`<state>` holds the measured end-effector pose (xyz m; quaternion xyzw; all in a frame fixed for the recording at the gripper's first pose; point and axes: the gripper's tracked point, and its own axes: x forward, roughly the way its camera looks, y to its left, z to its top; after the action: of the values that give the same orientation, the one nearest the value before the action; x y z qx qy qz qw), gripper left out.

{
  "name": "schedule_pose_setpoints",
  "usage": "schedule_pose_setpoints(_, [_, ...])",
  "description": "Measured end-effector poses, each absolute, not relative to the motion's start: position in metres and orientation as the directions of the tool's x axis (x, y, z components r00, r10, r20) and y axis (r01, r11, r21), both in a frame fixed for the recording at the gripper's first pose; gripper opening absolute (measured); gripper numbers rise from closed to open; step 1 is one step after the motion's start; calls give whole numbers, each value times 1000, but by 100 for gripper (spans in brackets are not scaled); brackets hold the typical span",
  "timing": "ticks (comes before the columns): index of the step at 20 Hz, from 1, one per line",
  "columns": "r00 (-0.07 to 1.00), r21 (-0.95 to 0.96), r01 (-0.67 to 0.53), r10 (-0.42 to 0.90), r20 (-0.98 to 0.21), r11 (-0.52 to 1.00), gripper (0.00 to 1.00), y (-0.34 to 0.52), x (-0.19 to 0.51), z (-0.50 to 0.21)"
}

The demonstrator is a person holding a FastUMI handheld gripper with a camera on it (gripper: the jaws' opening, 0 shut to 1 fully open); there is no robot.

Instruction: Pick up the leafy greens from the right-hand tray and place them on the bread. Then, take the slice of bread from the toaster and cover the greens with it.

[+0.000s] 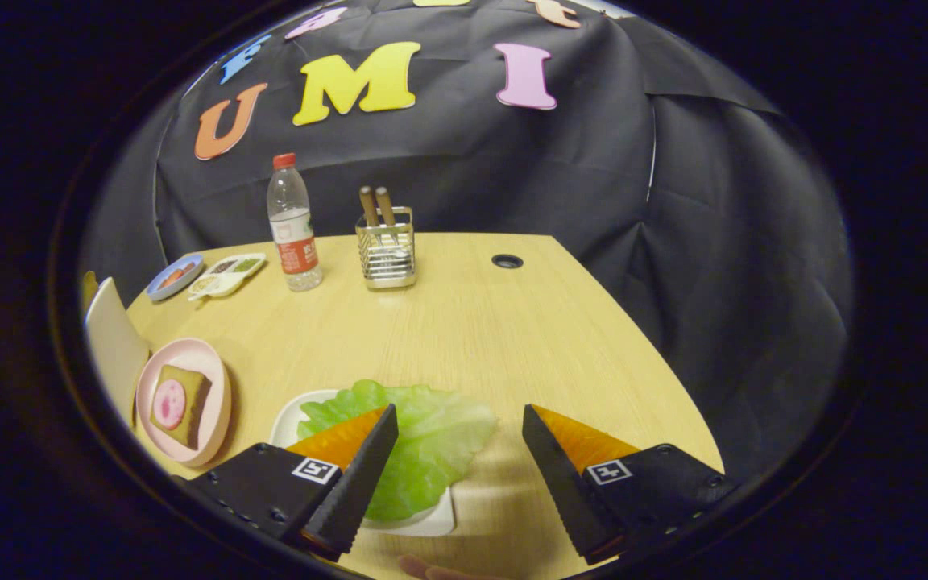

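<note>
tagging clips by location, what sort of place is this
Likely a staged kitchen-table booth for recording demos: a wooden table against black cloth, toy-like bread on a pink plate, leafy greens on a white tray, the open hand-held gripper over them.

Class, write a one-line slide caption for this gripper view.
Open hand-held gripper hovers over leafy greens on a white tray; bread waits on pink plate.

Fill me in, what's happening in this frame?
A person holds the tongs open above the leafy greens, which lie on a white tray. Nothing is gripped yet. The bread, with a pink slice on it, waits on a pink plate beside that tray.
</note>
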<state>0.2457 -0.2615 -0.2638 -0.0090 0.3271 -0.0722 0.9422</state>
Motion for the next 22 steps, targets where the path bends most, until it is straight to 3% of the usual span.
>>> schedule_pose_setpoints(8, [736, -97, 116, -151, -660, 989, 94, -258, 253, -285])
schedule_pose_setpoints(10, [738, -132, 100, -162, -655, 986, 86, -253, 255, -284])
schedule_pose_setpoints(12, [736, -167, 102, -188, -651, 981, 57, -253, 256, -284])
schedule_pose_setpoints(13, [734, -157, 104, -182, -655, 982, 36, -251, 255, -283])
schedule_pose_setpoints(15, [736, -148, 110, -181, -652, 983, 10, -252, 251, -282])
schedule_pose_setpoints(17, [749, -131, 105, -165, -641, 986, 1, -248, 246, -275])
schedule_pose_setpoints(22, [828, -134, 109, -164, -535, 985, 0, -232, 236, -227])
